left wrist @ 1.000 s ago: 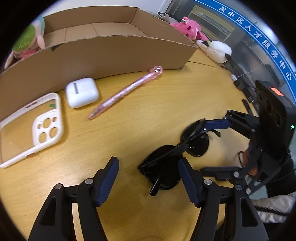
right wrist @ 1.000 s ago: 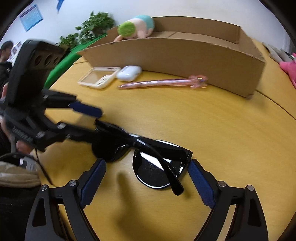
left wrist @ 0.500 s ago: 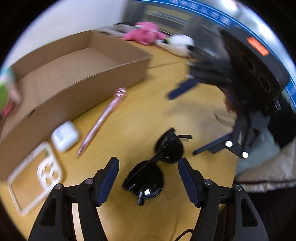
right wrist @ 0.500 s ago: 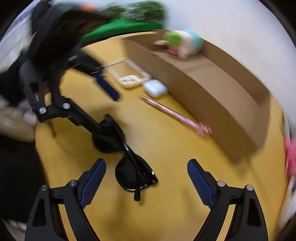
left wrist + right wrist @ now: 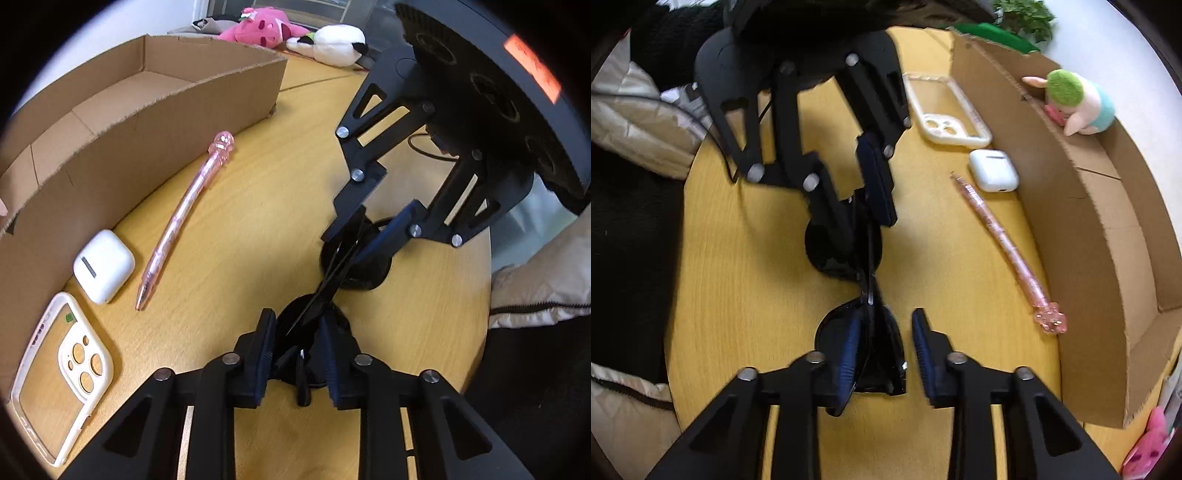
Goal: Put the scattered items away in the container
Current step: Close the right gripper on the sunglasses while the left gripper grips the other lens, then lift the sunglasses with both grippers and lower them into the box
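Observation:
Black sunglasses (image 5: 354, 266) stand on edge on the wooden table, held at both ends. My left gripper (image 5: 295, 350) is shut on the near lens. My right gripper (image 5: 882, 347) is closed around the other lens (image 5: 864, 343); its left pad touches it, while a small gap shows at the right pad. The right gripper also shows in the left wrist view (image 5: 369, 229). A pink pen (image 5: 184, 218), a white earbud case (image 5: 103, 266) and a clear phone case (image 5: 62, 373) lie beside the cardboard box (image 5: 122, 136).
A green-haired plush toy (image 5: 1078, 103) lies inside the box. Pink and white plush toys (image 5: 306, 33) lie on the table beyond the box. A person's pale jacket (image 5: 539, 280) is at the table edge. A green plant (image 5: 1023, 14) stands behind the box.
Both grippers came down onto the sunglasses and closed, one on each lens. The sunglasses now stand on edge rather than flat on the table.

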`<action>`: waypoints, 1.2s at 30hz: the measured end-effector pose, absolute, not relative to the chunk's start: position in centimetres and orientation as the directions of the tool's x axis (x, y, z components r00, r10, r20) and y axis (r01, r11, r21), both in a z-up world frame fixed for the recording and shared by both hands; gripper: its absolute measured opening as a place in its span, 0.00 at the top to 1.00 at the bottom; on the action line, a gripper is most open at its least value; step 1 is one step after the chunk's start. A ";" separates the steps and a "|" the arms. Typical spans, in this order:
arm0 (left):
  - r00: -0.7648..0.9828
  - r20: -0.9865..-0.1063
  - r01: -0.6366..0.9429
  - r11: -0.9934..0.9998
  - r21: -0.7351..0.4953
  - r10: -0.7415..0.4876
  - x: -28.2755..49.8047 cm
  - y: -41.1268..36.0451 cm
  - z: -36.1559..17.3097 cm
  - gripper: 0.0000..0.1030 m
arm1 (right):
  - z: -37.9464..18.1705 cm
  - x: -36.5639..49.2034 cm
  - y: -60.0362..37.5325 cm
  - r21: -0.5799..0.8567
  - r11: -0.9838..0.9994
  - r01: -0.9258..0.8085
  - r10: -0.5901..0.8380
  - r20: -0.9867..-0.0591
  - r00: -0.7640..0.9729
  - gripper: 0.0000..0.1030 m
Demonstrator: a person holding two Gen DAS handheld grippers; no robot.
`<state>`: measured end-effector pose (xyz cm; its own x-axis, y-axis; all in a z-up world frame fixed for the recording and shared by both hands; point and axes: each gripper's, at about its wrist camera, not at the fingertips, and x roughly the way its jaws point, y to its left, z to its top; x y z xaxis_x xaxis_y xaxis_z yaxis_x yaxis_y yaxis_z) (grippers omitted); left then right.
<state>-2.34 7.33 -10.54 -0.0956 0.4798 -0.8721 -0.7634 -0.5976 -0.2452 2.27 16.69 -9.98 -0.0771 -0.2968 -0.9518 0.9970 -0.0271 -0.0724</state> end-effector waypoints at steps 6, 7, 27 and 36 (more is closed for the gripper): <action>-0.070 -0.881 -0.782 -0.574 -0.243 0.468 -2.3 7.5 -11.0 0.82 | -10.1 2.5 16.7 -0.066 -0.011 0.998 -0.276 -0.959 -0.066 0.84; -0.063 -0.880 -0.789 -0.564 -0.245 0.471 -2.3 7.5 -10.9 0.83 | -10.0 2.5 16.7 -0.065 -0.009 0.998 -0.272 -0.960 -0.065 0.84; -0.226 -0.845 -0.846 -0.528 -0.077 0.485 -5.4 4.5 -2.6 0.85 | -2.9 0.6 15.3 -0.209 -0.081 0.974 -0.302 -0.926 -0.224 0.88; -0.346 -0.821 -0.864 -0.495 0.091 0.453 -6.9 4.7 2.4 0.85 | 2.9 -1.1 14.6 -0.343 -0.090 0.935 -0.307 -0.884 -0.354 0.88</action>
<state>-6.92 4.72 2.37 -0.3465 0.4531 -0.8214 -0.8641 -0.4949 0.0915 -1.14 14.56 2.91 -0.3536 -0.3066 -0.8837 0.9350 -0.0895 -0.3431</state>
